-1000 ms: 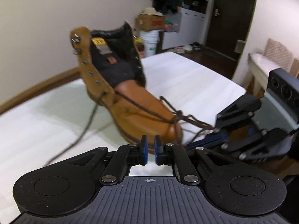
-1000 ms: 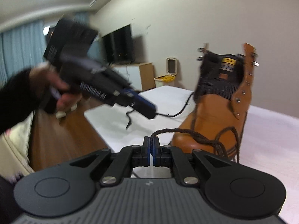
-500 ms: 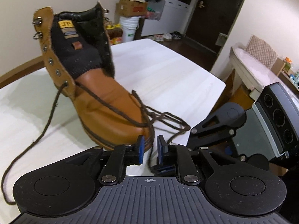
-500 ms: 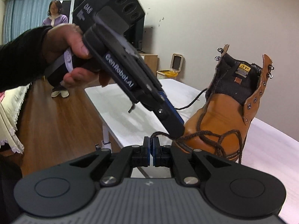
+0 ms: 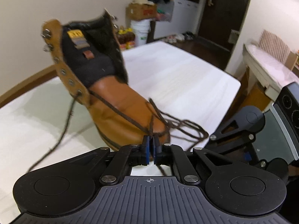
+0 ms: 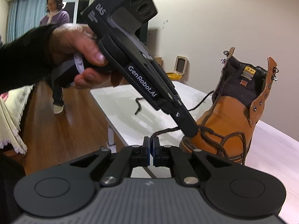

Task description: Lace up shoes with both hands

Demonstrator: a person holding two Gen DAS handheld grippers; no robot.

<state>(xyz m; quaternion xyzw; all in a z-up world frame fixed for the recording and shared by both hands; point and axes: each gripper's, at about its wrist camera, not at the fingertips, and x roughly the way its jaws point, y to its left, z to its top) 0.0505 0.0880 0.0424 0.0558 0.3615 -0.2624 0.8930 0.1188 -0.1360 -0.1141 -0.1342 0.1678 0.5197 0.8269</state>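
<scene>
A black sleeve meets the black left gripper, marked "GenRobot.AI".

The left claw, seen from the right wrist, carries the white brand "GenRobot.AI" along the side of its black body, and the letters "DAS" stand in white on the housing above that, with smaller lines beneath too small to read. The boot has a yellow tongue tag reading "JP"; the label just below it is illegible.
</scene>
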